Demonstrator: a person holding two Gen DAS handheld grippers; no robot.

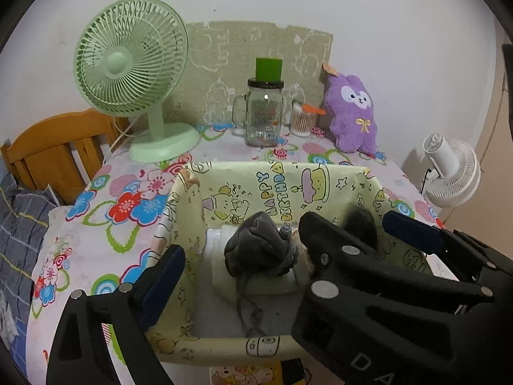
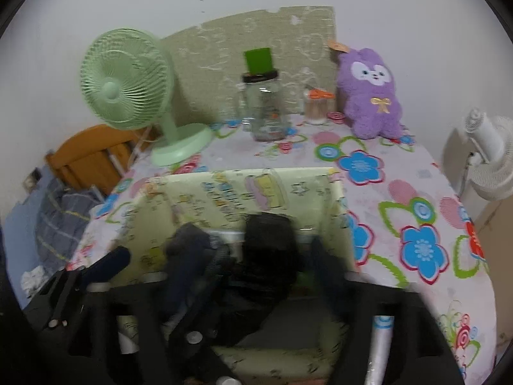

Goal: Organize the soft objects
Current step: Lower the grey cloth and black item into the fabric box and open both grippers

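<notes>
Both tongs hover over the open-topped box [image 1: 282, 179] printed "HAPPY BIRTHDAY", near the counter's [image 1: 96, 231] front edge. Left tongs [image 1: 243, 256] spread wide, holding nothing; right tongs [image 2: 256, 256] straddle a black soft item [image 2: 269, 240], grip unclear through blur. A grey pouch [image 1: 256, 247] lies inside the box

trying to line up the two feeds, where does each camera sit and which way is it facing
Left wrist: sits on the left gripper, looking forward and down into the birthday-print box at a grey drawstring pouch; its own open fingers show, and the right gripper crosses in from the right.
Right wrist: sits on the right gripper, facing the same box from nearer its right side; blurred, a black soft item between its fingers.
Shared: box, green fan, glass jar, purple plush.
</notes>
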